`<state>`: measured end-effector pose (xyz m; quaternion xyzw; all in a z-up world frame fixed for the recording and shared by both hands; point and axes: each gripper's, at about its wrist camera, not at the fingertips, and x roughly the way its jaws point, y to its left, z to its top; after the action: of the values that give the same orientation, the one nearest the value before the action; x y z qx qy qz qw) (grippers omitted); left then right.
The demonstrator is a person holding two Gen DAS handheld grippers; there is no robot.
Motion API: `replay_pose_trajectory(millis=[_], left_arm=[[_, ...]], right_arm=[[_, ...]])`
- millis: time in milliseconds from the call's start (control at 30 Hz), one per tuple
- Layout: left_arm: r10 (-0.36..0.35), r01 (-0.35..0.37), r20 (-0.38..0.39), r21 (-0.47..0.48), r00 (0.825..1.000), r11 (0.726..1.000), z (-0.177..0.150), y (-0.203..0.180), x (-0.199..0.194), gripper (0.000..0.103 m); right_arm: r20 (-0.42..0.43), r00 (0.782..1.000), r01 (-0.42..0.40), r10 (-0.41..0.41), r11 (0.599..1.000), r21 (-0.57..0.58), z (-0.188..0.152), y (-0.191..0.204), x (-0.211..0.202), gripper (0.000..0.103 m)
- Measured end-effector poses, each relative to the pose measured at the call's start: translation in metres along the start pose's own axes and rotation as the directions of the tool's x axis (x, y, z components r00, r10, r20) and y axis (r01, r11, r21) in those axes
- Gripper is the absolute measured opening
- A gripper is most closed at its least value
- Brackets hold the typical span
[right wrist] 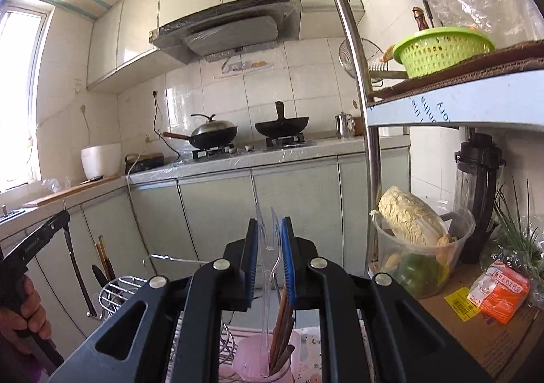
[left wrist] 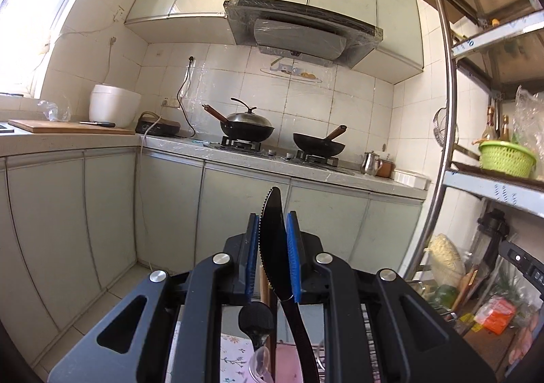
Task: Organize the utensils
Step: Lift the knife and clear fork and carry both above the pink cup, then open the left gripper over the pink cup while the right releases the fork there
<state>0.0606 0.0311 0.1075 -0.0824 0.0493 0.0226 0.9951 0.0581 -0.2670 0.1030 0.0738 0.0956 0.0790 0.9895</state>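
While both grippers point roughly level at stove wall: left gripper (left wrist: pixel 272 230) pads clamp one black plastic knife (left wrist: pixel 272 240), centre frame, serrated tip up, handle trailing down. Right gripper (right wrist: pixel 270 233) pads nip one clear plastic fork (right wrist: pixel 268 247), centre frame, tines up. Person's hand (right wrist: pixel 23 311) lower left in right view, on left tool's handle. Pink cup (right wrist: pixel 251 359) bottom centre, brown chopsticks (right wrist: pixel 282 325) inside. Two woks on stove: lidded wok (left wrist: pixel 247 129), open wok (left wrist: pixel 319 142).
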Motion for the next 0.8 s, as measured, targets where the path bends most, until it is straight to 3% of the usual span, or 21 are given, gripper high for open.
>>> replay_pose_trajectory(millis=[400, 600, 800], left_arm=[[0.042, -0.047, 0.038, 0.163, 0.998, 0.985, -0.051, -0.017, 0.018, 0.016], [0.01, -0.011, 0.004, 0.201, 1.0, 0.98, -0.073, -0.019, 0.013, 0.016], [-0.025, 0.044, -0.094, 0.201, 0.995, 0.979, -0.093, -0.018, 0.012, 0.016]], right_arm=[[-0.129, 0.992, -0.017, 0.017, 1.0, 0.006, -0.043, -0.003, 0.023, 0.013], [-0.163, 0.986, -0.021, 0.019, 1.0, -0.007, -0.052, -0.001, 0.025, 0.013], [-0.211, 0.977, -0.021, 0.018, 1.0, -0.013, -0.064, 0.001, 0.027, 0.013]])
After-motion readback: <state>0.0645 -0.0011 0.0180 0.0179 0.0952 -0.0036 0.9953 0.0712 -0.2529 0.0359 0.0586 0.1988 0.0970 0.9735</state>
